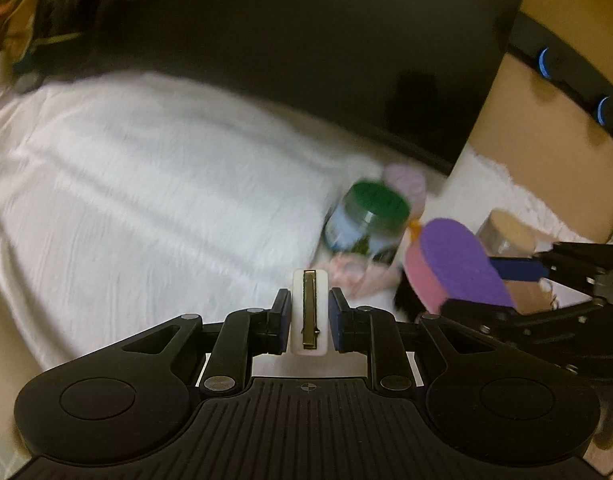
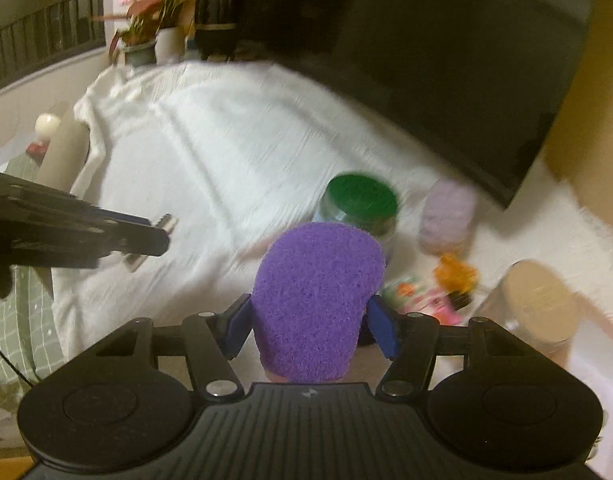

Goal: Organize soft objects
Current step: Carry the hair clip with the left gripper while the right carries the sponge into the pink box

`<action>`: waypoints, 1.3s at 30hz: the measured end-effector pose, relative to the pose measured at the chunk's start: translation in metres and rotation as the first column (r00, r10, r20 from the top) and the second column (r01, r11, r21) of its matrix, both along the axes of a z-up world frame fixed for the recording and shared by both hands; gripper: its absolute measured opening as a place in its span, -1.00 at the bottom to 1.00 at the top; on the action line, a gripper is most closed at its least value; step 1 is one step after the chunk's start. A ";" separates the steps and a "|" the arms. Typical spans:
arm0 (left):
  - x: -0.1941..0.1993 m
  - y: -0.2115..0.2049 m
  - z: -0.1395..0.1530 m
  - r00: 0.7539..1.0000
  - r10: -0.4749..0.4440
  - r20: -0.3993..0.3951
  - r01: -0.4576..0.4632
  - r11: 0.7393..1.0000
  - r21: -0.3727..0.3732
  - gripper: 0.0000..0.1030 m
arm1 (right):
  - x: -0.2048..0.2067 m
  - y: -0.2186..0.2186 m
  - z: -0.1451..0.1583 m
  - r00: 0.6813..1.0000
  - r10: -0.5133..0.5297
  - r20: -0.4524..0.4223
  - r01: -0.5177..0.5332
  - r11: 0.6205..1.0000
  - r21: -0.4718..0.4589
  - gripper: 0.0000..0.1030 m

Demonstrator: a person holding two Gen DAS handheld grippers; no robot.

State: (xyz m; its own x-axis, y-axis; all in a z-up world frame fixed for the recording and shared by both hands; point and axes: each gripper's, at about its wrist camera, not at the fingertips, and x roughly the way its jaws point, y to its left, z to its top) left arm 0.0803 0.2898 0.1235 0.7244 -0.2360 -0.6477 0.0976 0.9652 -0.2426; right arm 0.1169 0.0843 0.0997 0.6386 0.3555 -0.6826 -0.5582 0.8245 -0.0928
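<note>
Right gripper [image 2: 310, 330] clamping a purple sponge [image 2: 318, 300] with a pink underside between its blue pads, the pads pressing on both flanks of the sponge. Holding it up above the white cloth [image 2: 226, 152] covering the tabletop, purple face upward, rounded end pointing away from the camera.

Left gripper [image 1: 309, 310] pinching a small white block with a brass strip [image 1: 309, 312] upright between its pads, also raised over the cloth. Showing in the right wrist view as a dark arm at the left edge, the block's pale end poking out beyond the fingers.

Standing just behind the sponge: a jar with a green lid [image 2: 360, 198], blurred. Sitting to the right of that jar, near it: a pale lilac soft lump [image 2: 446, 216]. Lying below the lilac lump, on the cloth: a small colourful packet [image 2: 422, 298] with something orange [image 2: 456, 272] on top, too blurred to identify. Standing at the far right: a clear jar with a tan lid [image 2: 538, 300].

Looming behind everything: a large dark screen [image 2: 446, 80], tilted across the upper right. Standing at the far edge of the cloth, upper left: potted plants [image 2: 146, 20] with pink leaves.
</note>
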 end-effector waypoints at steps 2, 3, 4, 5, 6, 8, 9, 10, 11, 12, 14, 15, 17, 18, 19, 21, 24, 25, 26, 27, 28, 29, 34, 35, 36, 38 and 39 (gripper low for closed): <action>0.013 -0.005 0.013 0.999 -0.017 0.027 0.017 1.000 0.004 -0.55 | -0.002 -0.007 0.015 0.999 -0.017 0.030 0.017 1.000 0.009 0.20; 0.020 -0.008 0.019 0.999 -0.023 0.041 0.023 1.000 0.005 -0.55 | -0.002 -0.011 0.023 0.999 -0.027 0.045 0.027 1.000 0.014 0.20; 0.027 -0.010 0.025 0.998 -0.028 0.054 0.028 1.000 0.007 -0.55 | -0.001 -0.015 0.032 0.997 -0.039 0.061 0.038 0.999 0.020 0.20; 0.035 -0.013 0.032 0.997 -0.035 0.071 0.035 0.999 0.007 -0.55 | 0.000 -0.019 0.040 0.996 -0.050 0.076 0.048 0.998 0.026 0.20; 0.042 -0.016 0.037 0.996 -0.040 0.083 0.040 0.999 0.006 -0.55 | 0.002 -0.024 0.050 0.993 -0.067 0.093 0.065 0.997 0.033 0.20; 0.059 -0.025 0.050 0.993 -0.056 0.108 0.055 0.998 0.012 -0.55 | 0.006 -0.035 0.067 0.988 -0.099 0.116 0.094 0.995 0.046 0.20; 0.066 -0.031 0.056 0.990 -0.066 0.121 0.065 0.998 0.015 -0.55 | 0.008 -0.041 0.075 0.985 -0.117 0.130 0.111 0.992 0.053 0.20; 0.074 -0.039 0.062 0.988 -0.080 0.134 0.079 0.997 0.018 -0.55 | 0.011 -0.049 0.085 0.980 -0.137 0.147 0.129 0.990 0.061 0.20; 0.081 -0.048 0.068 0.985 -0.096 0.145 0.094 0.995 0.019 -0.55 | 0.014 -0.057 0.092 0.975 -0.154 0.161 0.145 0.987 0.064 0.20; 0.087 -0.056 0.072 0.982 -0.110 0.152 0.109 0.994 0.017 -0.55 | 0.016 -0.065 0.097 0.970 -0.170 0.173 0.161 0.985 0.065 0.20; 0.097 -0.077 0.079 0.976 -0.145 0.161 0.147 0.989 0.004 -0.55 | 0.019 -0.086 0.108 0.955 -0.215 0.206 0.205 0.976 0.066 0.20; 0.102 -0.089 0.081 0.972 -0.170 0.162 0.174 0.985 -0.005 -0.55 | 0.019 -0.098 0.111 0.947 -0.237 0.219 0.227 0.971 0.069 0.20; 0.108 -0.119 0.083 0.960 -0.228 0.162 0.234 0.972 -0.023 -0.55 | 0.019 -0.123 0.116 0.929 -0.284 0.239 0.275 0.959 0.074 0.20; 0.111 -0.136 0.082 0.952 -0.263 0.158 0.271 0.962 -0.032 -0.55 | 0.020 -0.134 0.116 0.919 -0.307 0.249 0.298 0.952 0.073 0.20; 0.113 -0.151 0.080 0.944 -0.294 0.152 0.304 0.952 -0.042 -0.55 | 0.020 -0.148 0.116 0.905 -0.337 0.261 0.330 0.941 0.071 0.20; 0.117 -0.184 0.071 0.921 -0.368 0.125 0.378 0.923 -0.073 -0.55 | 0.017 -0.172 0.113 0.877 -0.390 0.279 0.387 0.920 0.070 0.20; 0.119 -0.239 0.052 0.867 -0.494 0.067 0.498 0.861 -0.099 -0.55 | 0.012 -0.210 0.102 0.845 -0.453 0.283 0.448 0.890 0.086 0.20; 0.119 -0.255 0.045 0.851 -0.523 0.047 0.525 0.845 -0.102 -0.55 | 0.011 -0.224 0.096 0.837 -0.475 0.273 0.468 0.879 0.092 0.20; 0.117 -0.268 0.040 0.838 -0.545 0.032 0.545 0.831 -0.109 -0.54 | 0.011 -0.235 0.091 0.832 -0.488 0.263 0.480 0.872 0.096 0.20; 0.117 -0.281 0.033 0.824 -0.566 0.018 0.563 0.816 -0.133 -0.54 | 0.012 -0.245 0.085 0.830 -0.500 0.247 0.491 0.865 0.103 0.20; 0.120 -0.291 0.025 0.807 -0.590 0.000 0.581 0.794 -0.179 -0.54 | 0.014 -0.256 0.079 0.829 -0.512 0.224 0.500 0.859 0.113 0.20; 0.125 -0.302 0.015 0.784 -0.620 -0.040 0.598 0.770 -0.222 -0.53 | 0.016 -0.265 0.073 0.830 -0.519 0.205 0.505 0.855 0.121 0.20; 0.111 -0.321 0.000 0.814 -0.580 -0.043 0.580 0.814 0.007 -0.53 | 0.031 -0.289 0.047 0.826 -0.552 0.115 0.536 0.831 0.147 0.20; 0.110 -0.313 0.000 0.822 -0.569 -0.035 0.569 0.822 -0.010 -0.53 | 0.033 -0.289 0.043 0.828 -0.553 0.098 0.536 0.830 0.153 0.20; 0.111 -0.304 0.000 0.832 -0.554 -0.034 0.552 0.832 -0.051 -0.53 | 0.031 -0.287 0.037 0.833 -0.548 0.077 0.532 0.831 0.161 0.20; 0.113 -0.289 0.002 0.849 -0.527 -0.015 0.522 0.845 -0.117 -0.53 | 0.036 -0.284 0.027 0.850 -0.526 0.033 0.512 0.840 0.182 0.21; 0.114 -0.283 0.004 0.849 -0.529 -0.008 0.523 0.842 -0.130 -0.53 | 0.041 -0.282 0.023 0.855 -0.519 0.020 0.507 0.842 0.185 0.21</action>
